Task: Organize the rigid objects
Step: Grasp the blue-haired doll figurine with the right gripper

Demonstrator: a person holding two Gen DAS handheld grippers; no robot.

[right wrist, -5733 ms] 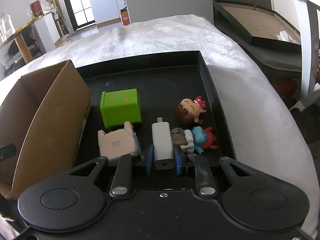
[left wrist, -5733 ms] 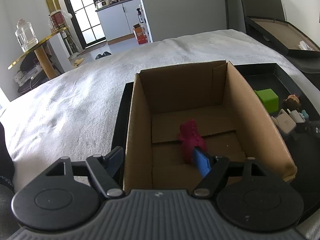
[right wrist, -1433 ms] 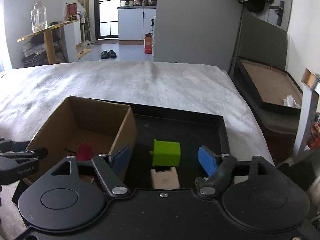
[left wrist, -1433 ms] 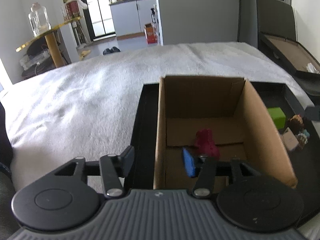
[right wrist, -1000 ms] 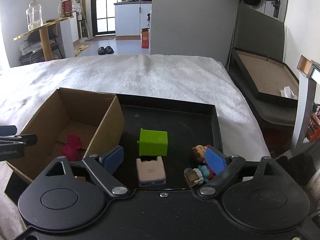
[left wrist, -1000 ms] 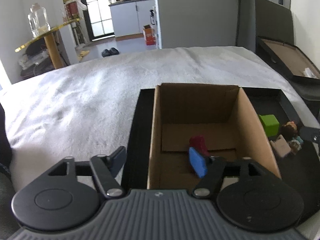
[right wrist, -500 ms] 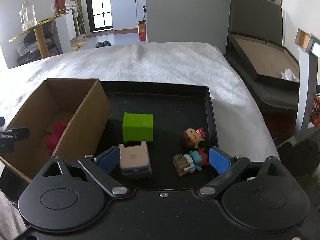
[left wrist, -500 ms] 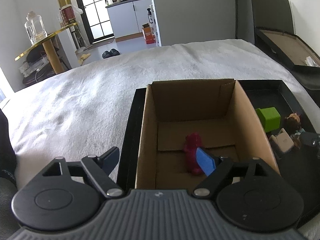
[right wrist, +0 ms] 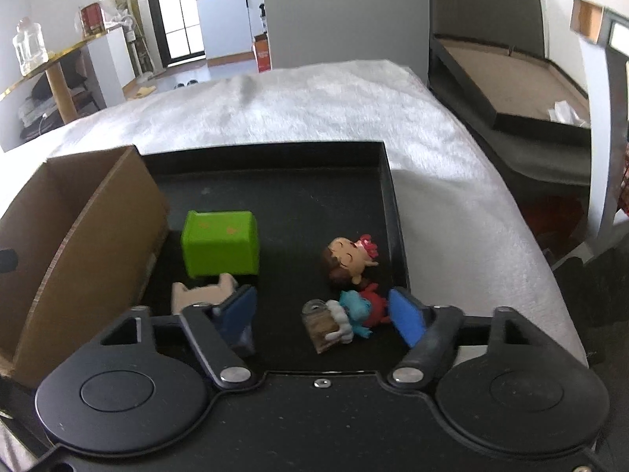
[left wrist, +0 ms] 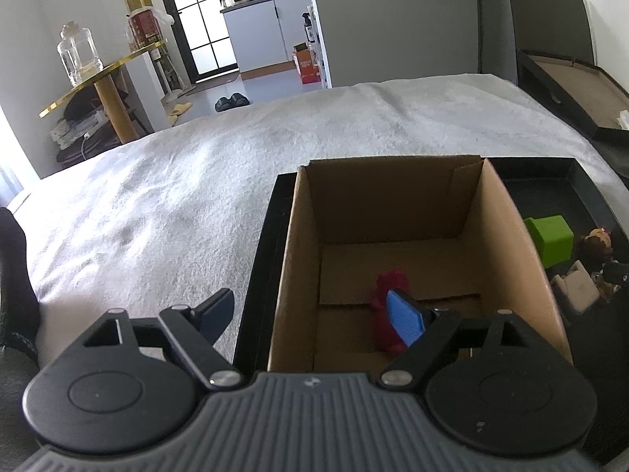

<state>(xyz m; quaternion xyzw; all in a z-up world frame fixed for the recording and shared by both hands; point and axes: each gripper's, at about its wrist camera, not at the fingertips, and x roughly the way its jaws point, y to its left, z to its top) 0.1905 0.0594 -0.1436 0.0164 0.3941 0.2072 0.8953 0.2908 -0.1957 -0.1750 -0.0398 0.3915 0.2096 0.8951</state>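
White cloth (left wrist: 165, 204) covers the surface under a black tray (right wrist: 387, 212). Nearest, the right gripper (right wrist: 322, 310) hovers with fingers spread wide and nothing held, a small blue and red figure (right wrist: 355, 310) between them and a beige block (right wrist: 196, 295) at its left finger. Just beyond lie a green cube (right wrist: 220, 243) and a doll (right wrist: 348, 261). The left gripper (left wrist: 310, 314), also wide and empty, straddles the cardboard box (left wrist: 298, 259) wall; a red toy (left wrist: 387, 306) lies inside. Far back stands a gold table (left wrist: 98, 78).

Right tool (right wrist: 321, 312) finger hides most of beige block (right wrist: 196, 295).
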